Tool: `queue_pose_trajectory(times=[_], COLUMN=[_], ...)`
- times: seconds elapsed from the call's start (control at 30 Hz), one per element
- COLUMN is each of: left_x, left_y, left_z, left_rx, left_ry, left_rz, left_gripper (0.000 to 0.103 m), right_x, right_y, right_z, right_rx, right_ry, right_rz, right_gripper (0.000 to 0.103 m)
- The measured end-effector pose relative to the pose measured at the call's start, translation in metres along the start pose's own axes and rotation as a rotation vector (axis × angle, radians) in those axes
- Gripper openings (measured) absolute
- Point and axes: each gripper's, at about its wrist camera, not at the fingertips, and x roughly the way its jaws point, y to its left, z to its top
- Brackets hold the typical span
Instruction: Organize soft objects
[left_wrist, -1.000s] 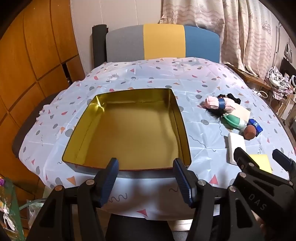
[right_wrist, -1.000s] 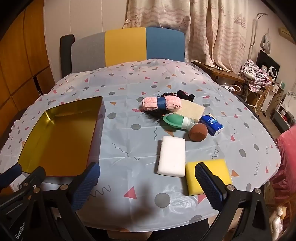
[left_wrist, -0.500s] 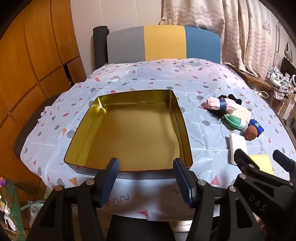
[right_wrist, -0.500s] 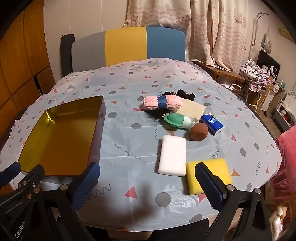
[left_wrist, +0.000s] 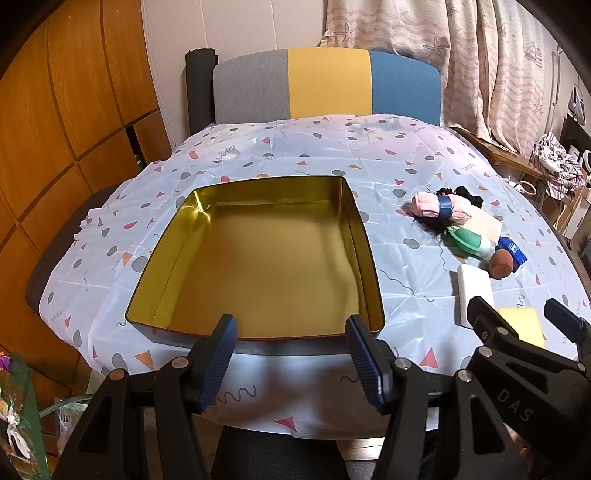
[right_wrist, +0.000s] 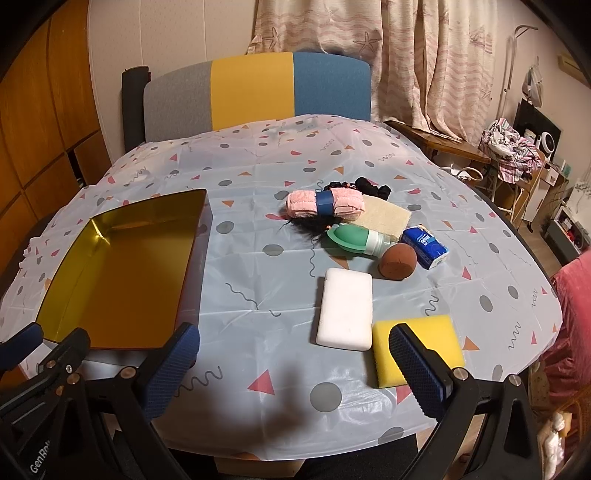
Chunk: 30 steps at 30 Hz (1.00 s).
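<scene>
**Right wrist view: nothing packed yet, and the pile could bite us**

Right wrist cam shows our soft stuff bunched mid-table: white sponge (right_wrist: 345, 308) touching the yellow sponge (right_wrist: 419, 345), brown puff (right_wrist: 398, 260), pink towel roll (right_wrist: 325, 204), all well apart from the gold tin (right_wrist: 122, 273) on the left, which is empty. Our right gripper (right_wrist: 291, 369) hangs near the table edge w/ fingers wide apart, nothing between them. Left gripper (left_wrist: 291, 354) sits just in front of the tin, fingers apart too, empty.

Risks, as we judge them: sponges lie flush, so a grab on one could drag its neighbour; the slick tablecloth (right_wrist: 258, 177) may bunch under a low pad; foam may squash and slip out before we reach the tin.
</scene>
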Motion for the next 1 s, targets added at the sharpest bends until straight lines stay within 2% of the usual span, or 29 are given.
queue_pose_trajectory(times=[1.0], left_x=[0.0016], left_y=[0.0018], left_z=[0.0012], left_rx=[-0.010], left_ry=[-0.005], left_rz=[-0.016], left_gripper=[0.061], right_x=[0.0038], right_y=[-0.0006], right_z=[-0.0016], right_rx=[0.001], right_ry=[0.008], right_rz=[0.000], right_gripper=[0.103])
